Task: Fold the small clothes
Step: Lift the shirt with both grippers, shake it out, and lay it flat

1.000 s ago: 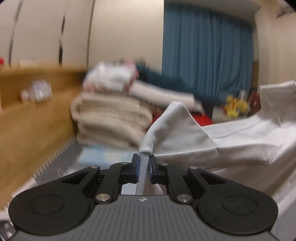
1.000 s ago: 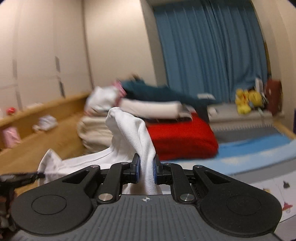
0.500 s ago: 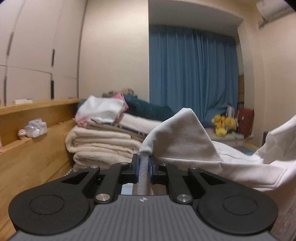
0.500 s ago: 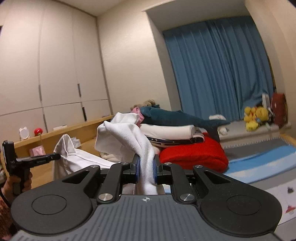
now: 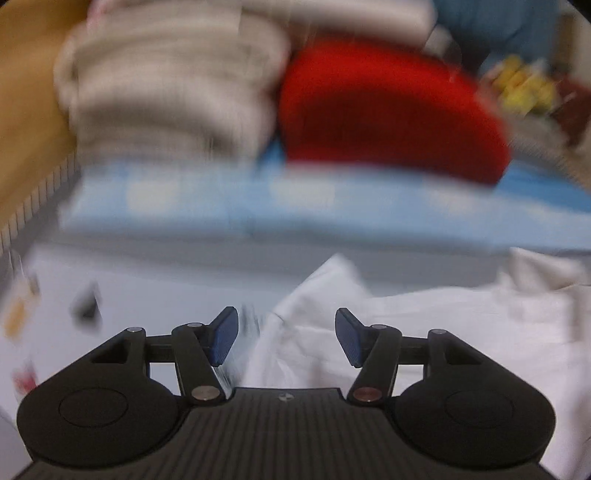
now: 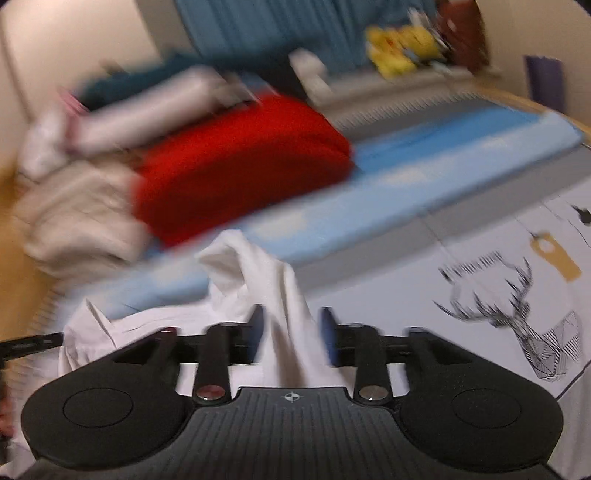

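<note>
Lying crumpled on the pale sheet (image 6: 424, 295): white cloth (image 5: 424, 332), soft and wrinkly, with one peak poking up. Left gripper (image 5: 287, 334) just opened wide, blue pads (image 5: 225, 334) well apart, cloth edge low between them but not pinched. Right gripper (image 6: 291, 336) just opening too, pads off the cloth, a tall fold of white cloth (image 6: 269, 291) standing in the gap. No words to read anywhere, too blurry. Printed on the sheet: a black line drawing of a deer (image 6: 517, 325) and a tan tag shape (image 6: 554, 258). Behind, a light blue pad (image 5: 295, 218), a puffy red cushion (image 5: 388, 118), a stack of fuzzy beige towels (image 5: 170, 92), yellow toys (image 6: 402, 48), a blue curtain (image 6: 266, 26). Wooden side (image 5: 26, 110) at the left.
</note>
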A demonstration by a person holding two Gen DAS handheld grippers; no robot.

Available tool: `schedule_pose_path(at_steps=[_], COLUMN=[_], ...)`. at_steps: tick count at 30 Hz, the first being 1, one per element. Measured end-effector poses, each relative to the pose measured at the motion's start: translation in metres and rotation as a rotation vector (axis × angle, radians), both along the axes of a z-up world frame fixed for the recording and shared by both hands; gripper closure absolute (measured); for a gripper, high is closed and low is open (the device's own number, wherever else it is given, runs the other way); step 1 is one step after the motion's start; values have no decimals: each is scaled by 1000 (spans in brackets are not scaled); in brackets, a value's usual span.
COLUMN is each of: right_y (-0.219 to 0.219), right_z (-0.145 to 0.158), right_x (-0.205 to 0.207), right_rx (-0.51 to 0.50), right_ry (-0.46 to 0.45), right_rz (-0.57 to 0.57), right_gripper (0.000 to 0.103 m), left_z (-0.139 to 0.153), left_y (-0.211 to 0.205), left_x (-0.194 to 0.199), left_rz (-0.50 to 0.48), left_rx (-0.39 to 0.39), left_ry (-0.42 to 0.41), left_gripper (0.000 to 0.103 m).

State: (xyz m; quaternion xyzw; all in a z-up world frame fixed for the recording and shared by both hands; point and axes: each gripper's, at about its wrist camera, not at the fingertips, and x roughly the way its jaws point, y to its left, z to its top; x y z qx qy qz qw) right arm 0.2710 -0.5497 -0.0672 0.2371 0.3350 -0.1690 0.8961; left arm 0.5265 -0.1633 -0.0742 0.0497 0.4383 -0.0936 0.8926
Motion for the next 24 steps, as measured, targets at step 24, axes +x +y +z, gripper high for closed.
schedule_pose_path(at_steps=[24], right_y=[214], right_z=[-102], right_x=[-225], right_rx=[-7], right_ry=[447], right_rz=[593], right_gripper=[53], left_z=[17], left_y=[153], left_x=[-352], left_rz=[-14], left_rx=[-14], left_ry=[156], left_gripper=[8])
